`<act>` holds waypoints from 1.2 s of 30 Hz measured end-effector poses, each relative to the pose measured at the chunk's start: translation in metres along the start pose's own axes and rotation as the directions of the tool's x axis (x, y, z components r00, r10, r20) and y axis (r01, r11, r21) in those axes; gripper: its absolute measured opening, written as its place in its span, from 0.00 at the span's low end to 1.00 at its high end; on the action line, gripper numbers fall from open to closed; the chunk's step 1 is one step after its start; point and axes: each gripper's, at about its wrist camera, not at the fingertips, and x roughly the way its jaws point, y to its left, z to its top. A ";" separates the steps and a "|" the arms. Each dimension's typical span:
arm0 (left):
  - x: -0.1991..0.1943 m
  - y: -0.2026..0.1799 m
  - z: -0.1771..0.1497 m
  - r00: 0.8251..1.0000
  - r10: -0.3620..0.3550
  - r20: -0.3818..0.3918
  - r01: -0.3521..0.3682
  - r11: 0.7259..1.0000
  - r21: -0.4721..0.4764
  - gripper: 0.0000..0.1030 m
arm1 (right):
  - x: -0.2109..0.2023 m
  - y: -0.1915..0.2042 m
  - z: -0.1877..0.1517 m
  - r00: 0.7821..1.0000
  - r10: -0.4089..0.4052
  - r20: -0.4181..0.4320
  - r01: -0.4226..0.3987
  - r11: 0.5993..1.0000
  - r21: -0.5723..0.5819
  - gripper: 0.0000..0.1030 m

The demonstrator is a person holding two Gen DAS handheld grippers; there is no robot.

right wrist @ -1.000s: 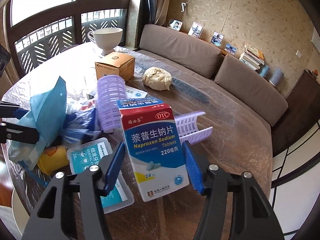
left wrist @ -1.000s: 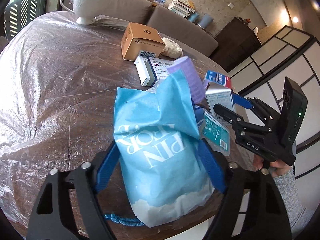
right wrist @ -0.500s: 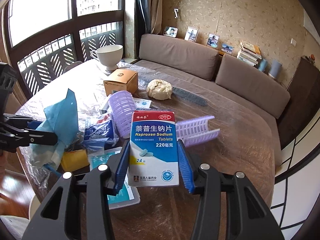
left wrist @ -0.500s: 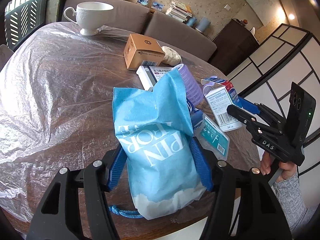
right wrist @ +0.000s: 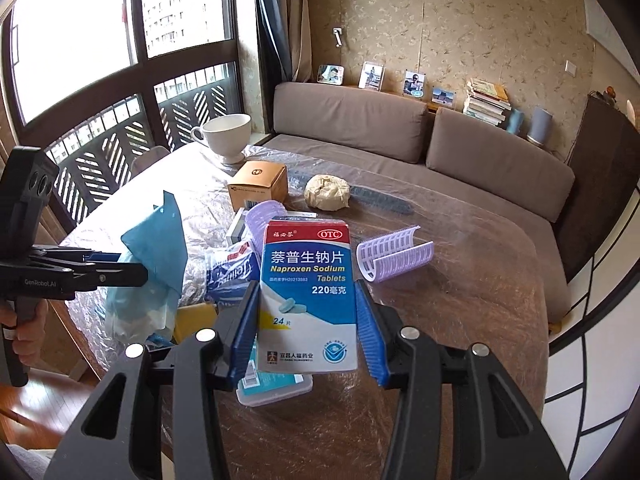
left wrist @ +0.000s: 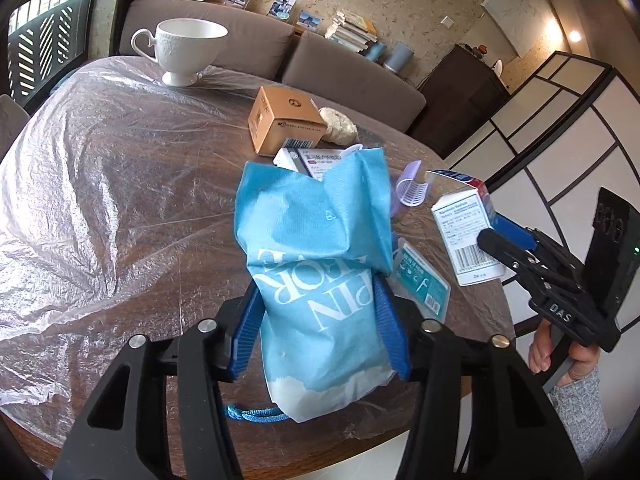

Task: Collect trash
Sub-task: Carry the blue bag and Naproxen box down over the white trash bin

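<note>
left gripper (left wrist: pixel 320 328) pinching my blue bag (left wrist: pixel 320 264) | right gripper (right wrist: pixel 306 328) clamped on pill box (right wrist: pixel 306 296) | bag mouth's floppy, box could snag the rim and drop

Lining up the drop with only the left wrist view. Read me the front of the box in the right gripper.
Observer: The medicine box reads "Naproxen Sodium Tablets", with a red OTC band on top. The right gripper is shut on it.
Operator: Report anything hidden by the blue bag.
Observer: A yellow item sits low beside the blue bag.
Operator: Check behind the paper wad.
Observer: A long dark flat object lies on the table just behind the paper wad.
</note>
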 end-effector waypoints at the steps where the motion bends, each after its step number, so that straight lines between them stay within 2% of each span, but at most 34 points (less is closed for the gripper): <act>1: 0.003 0.001 0.000 1.000 0.008 -0.013 -0.008 1.000 -0.006 0.73 | -0.002 0.002 -0.002 1.000 -0.003 -0.001 0.003 1.000 0.004 0.44; 2: 0.005 0.001 -0.001 1.000 0.004 -0.020 -0.005 1.000 -0.010 0.80 | -0.003 0.003 -0.001 1.000 -0.005 -0.001 0.005 1.000 0.007 0.44; 5: 0.014 -0.001 0.000 0.999 -0.005 -0.042 0.004 1.000 -0.013 0.88 | -0.007 0.008 -0.005 1.000 -0.017 -0.002 0.017 1.000 0.010 0.44; 9: 0.031 -0.005 0.001 0.997 0.017 -0.074 -0.017 1.000 0.001 0.88 | -0.010 0.011 -0.008 1.000 -0.021 -0.003 0.021 1.000 0.019 0.44; 12: 0.035 -0.006 -0.002 0.998 0.007 -0.062 -0.007 1.000 0.003 0.88 | -0.012 0.012 -0.011 1.000 -0.025 -0.004 0.025 0.999 0.028 0.44; 13: 0.035 -0.007 -0.003 0.998 0.017 -0.059 -0.016 1.000 0.015 0.82 | -0.013 0.012 -0.013 1.000 -0.026 -0.005 0.026 0.999 0.031 0.44; 14: 0.036 -0.009 -0.004 0.998 0.022 -0.058 -0.020 0.999 0.029 0.70 | -0.013 0.013 -0.014 1.000 -0.028 -0.005 0.028 0.999 0.035 0.44; 16: 0.034 -0.009 -0.004 0.999 -0.009 -0.052 0.010 1.000 0.023 0.56 | -0.015 0.014 -0.016 0.999 -0.035 -0.002 0.035 0.999 0.039 0.44; 18: 0.029 -0.011 -0.004 0.999 0.000 -0.037 0.001 0.999 0.045 0.49 | -0.017 0.016 -0.018 0.999 -0.037 0.002 0.036 0.998 0.042 0.44; 20: 0.024 -0.010 -0.003 1.000 0.003 -0.026 -0.001 0.998 0.058 0.46 | -0.019 0.019 -0.017 0.999 -0.039 0.009 0.038 0.998 0.045 0.44; 23: 0.014 -0.005 -0.002 0.999 -0.031 -0.012 0.031 0.999 0.034 0.46 | -0.023 0.021 -0.016 0.999 -0.038 0.018 0.037 0.998 0.053 0.44; 30: -0.010 0.004 -0.004 0.999 -0.039 0.013 0.038 0.998 0.057 0.47 | -0.028 0.028 -0.015 0.999 -0.027 0.018 0.025 0.995 0.091 0.44; 36: -0.022 -0.005 -0.008 1.000 0.001 0.022 -0.004 0.992 0.126 0.47 | -0.031 0.038 -0.022 0.999 -0.050 -0.016 0.052 0.987 0.149 0.44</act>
